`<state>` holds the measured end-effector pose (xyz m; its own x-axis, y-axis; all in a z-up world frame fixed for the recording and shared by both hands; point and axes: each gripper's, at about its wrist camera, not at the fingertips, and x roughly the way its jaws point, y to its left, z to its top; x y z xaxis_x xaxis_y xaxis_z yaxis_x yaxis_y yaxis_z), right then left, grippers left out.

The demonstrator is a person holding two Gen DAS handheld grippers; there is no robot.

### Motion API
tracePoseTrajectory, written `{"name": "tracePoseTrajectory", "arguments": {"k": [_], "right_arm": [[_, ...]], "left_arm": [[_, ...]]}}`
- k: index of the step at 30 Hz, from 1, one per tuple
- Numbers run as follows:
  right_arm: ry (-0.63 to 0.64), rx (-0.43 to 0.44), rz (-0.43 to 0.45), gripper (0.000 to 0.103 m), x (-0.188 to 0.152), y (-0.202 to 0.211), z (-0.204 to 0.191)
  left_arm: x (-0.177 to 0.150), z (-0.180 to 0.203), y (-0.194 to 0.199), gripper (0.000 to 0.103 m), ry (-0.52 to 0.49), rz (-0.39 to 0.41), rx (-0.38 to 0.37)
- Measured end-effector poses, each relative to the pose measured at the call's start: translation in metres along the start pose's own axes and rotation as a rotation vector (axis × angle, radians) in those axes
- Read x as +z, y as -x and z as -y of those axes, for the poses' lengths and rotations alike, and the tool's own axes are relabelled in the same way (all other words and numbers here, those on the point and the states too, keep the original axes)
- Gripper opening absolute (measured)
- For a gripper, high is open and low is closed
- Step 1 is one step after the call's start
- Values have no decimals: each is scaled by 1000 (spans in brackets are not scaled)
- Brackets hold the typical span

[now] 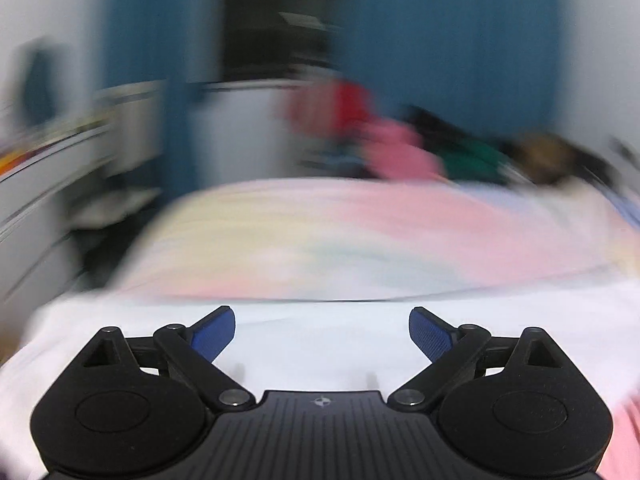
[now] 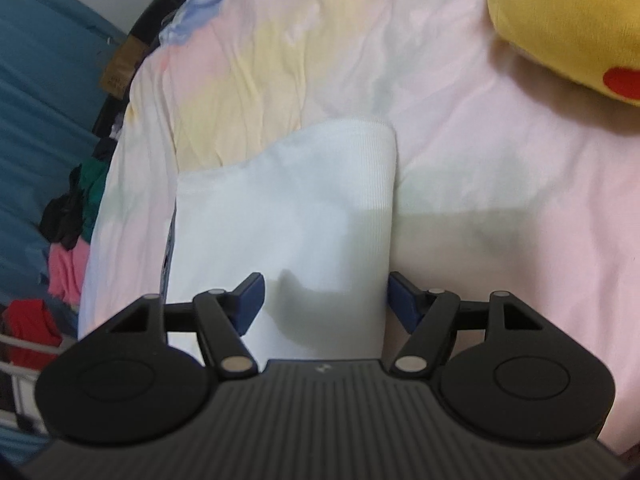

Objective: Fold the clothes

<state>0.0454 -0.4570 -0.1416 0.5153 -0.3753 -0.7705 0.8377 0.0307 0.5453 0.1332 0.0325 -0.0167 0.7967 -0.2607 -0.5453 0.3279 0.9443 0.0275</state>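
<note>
A white ribbed garment (image 2: pixel 288 216) lies flat on the pastel bedsheet (image 2: pixel 460 128), folded into a long strip. My right gripper (image 2: pixel 325 298) is open just above its near end, blue pads either side of the strip, holding nothing. In the left wrist view, which is blurred, my left gripper (image 1: pixel 322 330) is open and empty over the same white garment (image 1: pixel 320 344), with the bedsheet (image 1: pixel 320 240) beyond it.
A yellow plush toy (image 2: pixel 568 20) with a red spot lies at the top right of the bed. A pile of pink, red, green and black clothes (image 1: pixel 400 144) sits past the bed's far edge by a blue curtain (image 1: pixel 440 60). White furniture (image 1: pixel 240 132) stands at the left.
</note>
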Motion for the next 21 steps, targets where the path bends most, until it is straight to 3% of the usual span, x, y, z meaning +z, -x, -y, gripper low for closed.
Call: {"name": "tracePoseTrajectory", "arguments": {"k": [2,5,8,12,15,17,19,21], "right_arm": [[8,-4,-1,70,1,-4,-3],[38,-3,-28,69,1,-11,-5],[41,-12,6,69,-1,-16,-6],[66,-25,63,69,-4,-24,-11],[90,-38,111,71,-8,-29,-16],[117,-48,133,71,-10,-33,-20],[132,-51,147,71,-10,-38,-22],[134,-52,160,71,-10,-42,-22]], "left_arm": [[19,47,-44,95,-86,0,-156],[45,113,-110,93,-182,-35,-340],[68,183,-171,89,-300,-94,-511],[88,270,-241,73,-429,-222,-796],[96,324,-272,73,-514,-227,-862],[99,349,-293,72,-540,-229,-851],[96,369,-318,61,-569,-256,-827],[86,383,-334,40,-582,-311,-820]]}}
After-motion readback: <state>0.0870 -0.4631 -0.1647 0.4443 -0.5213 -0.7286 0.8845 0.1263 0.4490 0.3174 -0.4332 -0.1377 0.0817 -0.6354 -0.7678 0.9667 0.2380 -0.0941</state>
